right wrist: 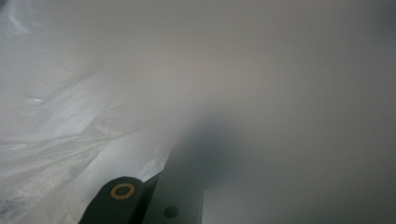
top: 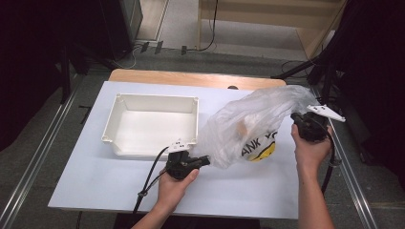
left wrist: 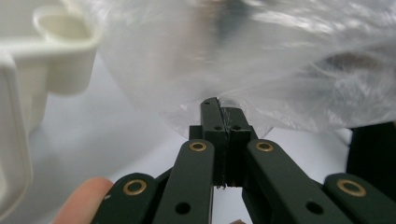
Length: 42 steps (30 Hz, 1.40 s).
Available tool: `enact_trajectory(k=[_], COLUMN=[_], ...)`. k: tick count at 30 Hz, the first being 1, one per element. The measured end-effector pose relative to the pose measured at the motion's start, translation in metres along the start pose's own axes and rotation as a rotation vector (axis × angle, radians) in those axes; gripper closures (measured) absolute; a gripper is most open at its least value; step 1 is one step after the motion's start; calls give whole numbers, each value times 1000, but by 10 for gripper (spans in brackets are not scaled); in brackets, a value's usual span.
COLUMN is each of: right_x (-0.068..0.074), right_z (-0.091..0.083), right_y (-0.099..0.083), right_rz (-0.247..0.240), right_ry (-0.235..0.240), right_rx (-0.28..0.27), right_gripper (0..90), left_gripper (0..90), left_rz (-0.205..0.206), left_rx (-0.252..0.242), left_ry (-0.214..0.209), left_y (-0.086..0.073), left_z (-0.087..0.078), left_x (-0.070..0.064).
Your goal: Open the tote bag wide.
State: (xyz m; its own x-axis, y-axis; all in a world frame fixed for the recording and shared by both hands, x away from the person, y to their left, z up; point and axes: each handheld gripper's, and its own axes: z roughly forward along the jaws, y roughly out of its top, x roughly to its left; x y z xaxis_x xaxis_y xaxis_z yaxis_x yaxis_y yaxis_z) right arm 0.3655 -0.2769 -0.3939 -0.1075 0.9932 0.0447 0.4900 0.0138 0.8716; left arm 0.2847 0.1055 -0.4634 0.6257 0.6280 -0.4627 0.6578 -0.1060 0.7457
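Observation:
A thin, translucent white plastic bag (top: pixel 248 121) with a yellow smiley print hangs stretched between both grippers above the table. A pale tan item (top: pixel 242 127) shows dimly inside it. My left gripper (top: pixel 206 160) is shut on the bag's lower left edge. In the left gripper view its jaws (left wrist: pixel 218 108) are pressed together with the film (left wrist: pixel 261 60) pinched between them. My right gripper (top: pixel 297 120) holds the bag's right side higher up. In the right gripper view the bag film (right wrist: pixel 140 93) drapes over the lens and veils the jaws.
An empty white plastic bin (top: pixel 116 121) sits on the white table (top: pixel 95 181) just left of the bag, and its corner (left wrist: pixel 56 51) is close to my left gripper. Metal rails run along both table sides. Dark curtains and a wooden shelf stand beyond.

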Motion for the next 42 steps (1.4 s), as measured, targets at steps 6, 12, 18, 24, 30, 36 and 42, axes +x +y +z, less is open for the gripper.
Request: enact_trajectory(k=[6,12,18,24,30,36,42], right_x=[0,1,-4,2,5,5,8], right_z=[27,45,45,17,-20,-42,-61], right_y=[-27,-54,-72,-75,-62,-62,-61], right_rz=[-8,-26,12,21,20,9,4], right_ry=[-2,-3,43,137,186,200,210], right_rx=[106,199,204,77,-30,-43,-77], right_gripper=[900,900,780,474,345,296,292], left_gripper=[900,900,900,856,686,471,319], left_rz=[9,48,79,93,107,102,132], left_rx=[50,106,113,94,22,-51,-117], left_ry=[82,204,234,211,212,198,178], left_y=[-4,-6,-7,-8,-9,-9,-4], left_z=[8,9,12,10,3,-8,-20], left_x=[-1,-2,-6,-7,-10,-15,-29])
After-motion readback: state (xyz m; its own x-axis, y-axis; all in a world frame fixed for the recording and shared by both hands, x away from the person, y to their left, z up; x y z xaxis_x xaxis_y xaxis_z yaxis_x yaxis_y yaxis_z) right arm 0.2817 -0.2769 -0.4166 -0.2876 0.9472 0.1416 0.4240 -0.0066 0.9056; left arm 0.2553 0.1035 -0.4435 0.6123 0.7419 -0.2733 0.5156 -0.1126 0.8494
